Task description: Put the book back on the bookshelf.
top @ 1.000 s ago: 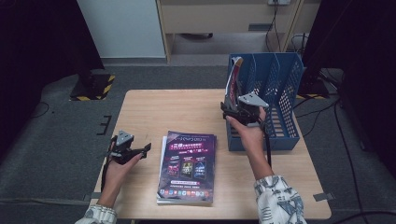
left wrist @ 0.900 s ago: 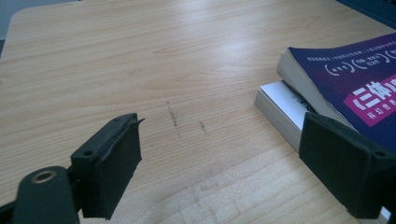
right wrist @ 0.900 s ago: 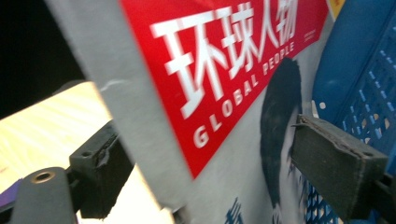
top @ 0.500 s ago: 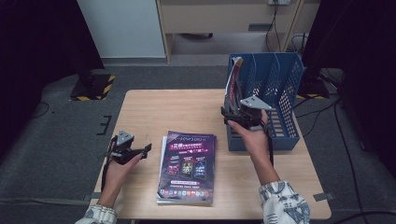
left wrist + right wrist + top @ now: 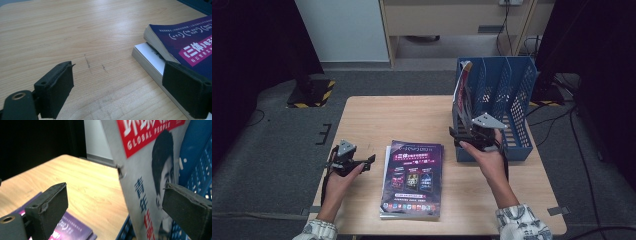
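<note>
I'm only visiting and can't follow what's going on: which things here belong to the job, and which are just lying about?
Part of the job:
- magazine standing in the blue file rack
- stack of books on the table
- right gripper, open by the magazine
- left gripper, open beside the books

Just lying about:
- cabinet
- floor cables

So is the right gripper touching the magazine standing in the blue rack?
Apart. In the right gripper view the right gripper has its jaws wide open, just opened, and the magazine in the blue rack stands beyond them, with table showing between its edge and the left pad.
</note>
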The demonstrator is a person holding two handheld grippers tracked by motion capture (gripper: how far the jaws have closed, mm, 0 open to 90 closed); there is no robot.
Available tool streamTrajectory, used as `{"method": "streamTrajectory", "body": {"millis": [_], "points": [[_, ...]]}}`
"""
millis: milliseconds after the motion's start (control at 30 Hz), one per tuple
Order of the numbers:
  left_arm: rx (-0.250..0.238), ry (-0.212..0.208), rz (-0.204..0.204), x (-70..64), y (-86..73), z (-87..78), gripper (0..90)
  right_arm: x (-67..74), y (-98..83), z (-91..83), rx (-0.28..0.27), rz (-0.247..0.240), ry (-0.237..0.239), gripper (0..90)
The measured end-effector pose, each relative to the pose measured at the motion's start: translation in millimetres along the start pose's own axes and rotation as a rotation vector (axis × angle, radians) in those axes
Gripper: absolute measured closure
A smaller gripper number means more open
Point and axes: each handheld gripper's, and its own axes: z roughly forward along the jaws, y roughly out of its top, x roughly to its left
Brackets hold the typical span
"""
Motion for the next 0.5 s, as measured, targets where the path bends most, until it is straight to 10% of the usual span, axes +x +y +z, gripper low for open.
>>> {"method": "streamTrajectory", "body": {"millis": [500], "points": [[-0.016, -0.07, 0.025, -18.2, 8.0, -4.5, 19.6, 20.7, -33.6, -30.8, 0.038, -0.052, 0.013, 19.4]]}}
